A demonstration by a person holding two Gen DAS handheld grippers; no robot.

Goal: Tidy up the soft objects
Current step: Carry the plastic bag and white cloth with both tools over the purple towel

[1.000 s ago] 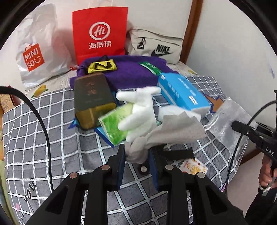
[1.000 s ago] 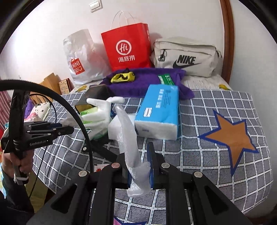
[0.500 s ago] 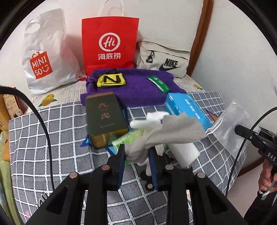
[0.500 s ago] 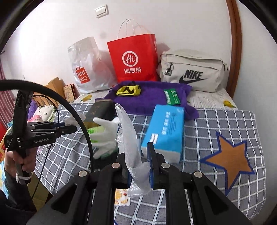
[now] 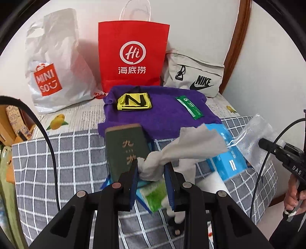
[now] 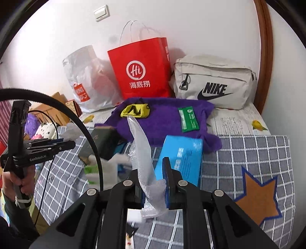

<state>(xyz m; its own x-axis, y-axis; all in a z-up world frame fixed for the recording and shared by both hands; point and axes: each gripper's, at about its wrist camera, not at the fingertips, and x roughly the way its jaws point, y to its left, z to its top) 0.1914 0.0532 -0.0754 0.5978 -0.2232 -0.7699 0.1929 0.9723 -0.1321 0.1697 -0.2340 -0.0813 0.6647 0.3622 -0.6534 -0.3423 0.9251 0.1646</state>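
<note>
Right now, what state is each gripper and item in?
Left gripper: shut on the grey cloth.
Grey cloth: bunched, held off the bed.
Right gripper: shut on the clear plastic bag.
Clear plastic bag: empty, standing up from the gripper.
Purple towel: spread flat on the bed.
Blue tissue pack: lying flat, sealed.
Red paper bag: upright against the wall.

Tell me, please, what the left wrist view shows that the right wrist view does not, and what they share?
Only the left wrist view shows the left gripper clamped on a grey cloth.

Only the right wrist view shows the light switch, the orange star on the bedspread, and the right gripper shut on a clear plastic bag.

Both show the red paper bag, purple towel, blue tissue pack and beige Nike bag.
</note>
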